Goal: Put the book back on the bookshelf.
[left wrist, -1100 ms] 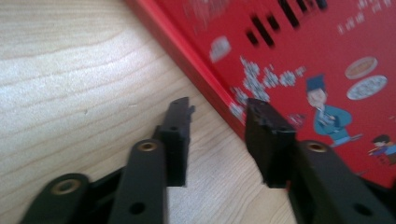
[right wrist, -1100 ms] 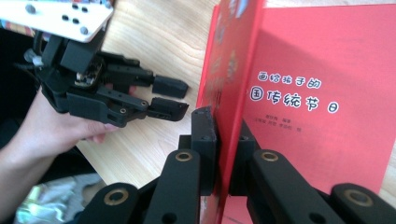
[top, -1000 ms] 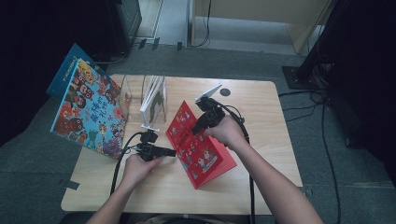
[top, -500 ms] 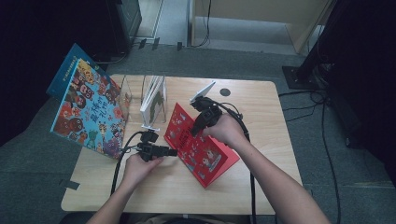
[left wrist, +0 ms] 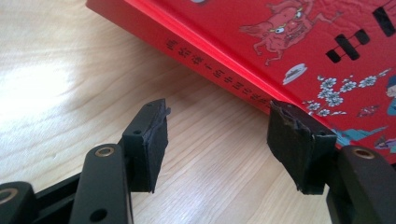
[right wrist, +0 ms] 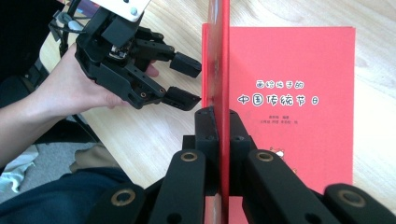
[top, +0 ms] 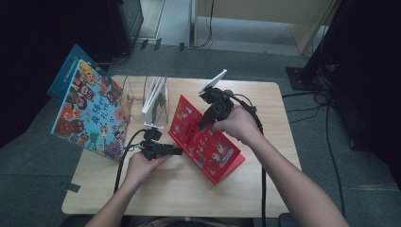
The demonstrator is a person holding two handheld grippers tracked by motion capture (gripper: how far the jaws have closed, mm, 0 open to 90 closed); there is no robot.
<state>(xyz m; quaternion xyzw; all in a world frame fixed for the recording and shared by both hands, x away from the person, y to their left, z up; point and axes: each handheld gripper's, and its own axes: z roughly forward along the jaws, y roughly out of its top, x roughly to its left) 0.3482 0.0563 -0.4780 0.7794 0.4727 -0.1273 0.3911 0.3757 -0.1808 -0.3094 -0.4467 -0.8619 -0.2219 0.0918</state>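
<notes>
A red picture book (top: 208,146) lies in the middle of the wooden table (top: 265,189). My right gripper (top: 204,120) is shut on the far edge of its front cover (right wrist: 218,70), which stands raised, edge-on between the jaws. Beside the cover lies the red title page (right wrist: 289,116). My left gripper (top: 177,151) is open just left of the book, low over the table and empty. In the left gripper view its jaws (left wrist: 217,140) stand wide apart, and the right pad (left wrist: 292,144) is close to the book's spine (left wrist: 219,60).
A large colourful book (top: 92,113) leans over the table's left edge. A clear rack holding a white book (top: 156,97) stands at the back, behind the left gripper. Cables (top: 263,179) trail along both forearms. The table's front part is bare wood.
My right gripper has lifted the red book's cover up from lying flat, and the book has shifted slightly. The left gripper has stayed open beside the spine.
</notes>
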